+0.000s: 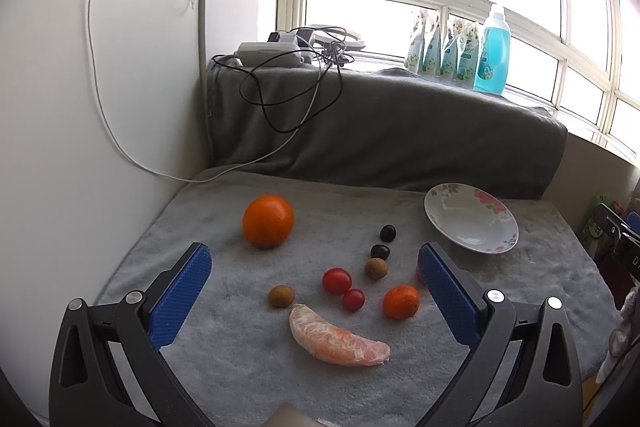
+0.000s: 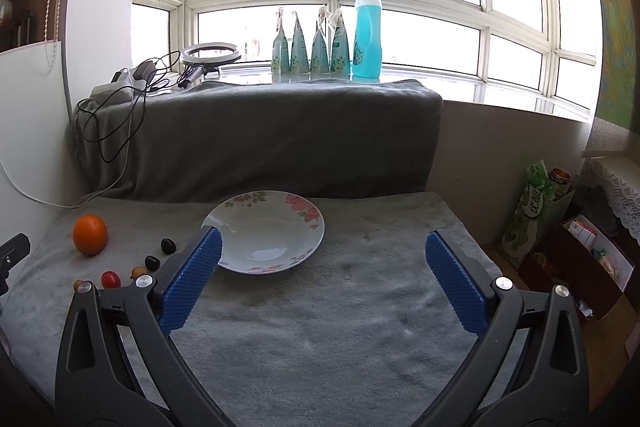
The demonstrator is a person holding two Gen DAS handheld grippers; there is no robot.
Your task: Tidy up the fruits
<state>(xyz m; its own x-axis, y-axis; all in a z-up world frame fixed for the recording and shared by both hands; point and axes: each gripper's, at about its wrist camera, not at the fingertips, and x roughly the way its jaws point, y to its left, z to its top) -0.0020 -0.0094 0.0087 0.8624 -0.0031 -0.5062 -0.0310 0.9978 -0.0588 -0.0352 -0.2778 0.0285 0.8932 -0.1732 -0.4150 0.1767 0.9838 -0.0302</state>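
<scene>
Both grippers are wide open and holding nothing. The left gripper (image 1: pixel 314 263) hangs over the near part of a light grey towel (image 1: pixel 224 347) with most of the fruit sitting loose between its blue pads (image 1: pixel 182 291).

Closest to the camera there's a peeled citrus segment (image 1: pixel 338 339), lying on its side. Just beyond it: two cherry tomatoes (image 1: pixel 337 280) nearly touching each other, a small mandarin (image 1: pixel 401 302) to their right, and a brownish kiwi-looking fruit (image 1: pixel 281 296) to their left. A second brown one (image 1: pixel 376 268) sits a bit farther back, and past that are two dark grapes (image 1: pixel 387 233) in a rough line heading to the far right. The big orange (image 1: pixel 268 221) is off on its own at the far left, well apart from the small stuff.

The flowered plate (image 1: pixel 496 211) is at the far right of the towel and has no fruit in it.

The right gripper (image 2: pixel 322 255) is over the right half of the towel, with the plate (image 2: pixel 312 227) just past its left finger tip, which overlaps the plate's rim in this view. Can't tell if it's actually touching.

Behind it all, a dark grey blanket (image 1: pixel 400 131) covers a ledge, with cables (image 1: pixel 288 95) on it and a blue detergent bottle (image 2: pixel 367 31) on the windowsill.
</scene>
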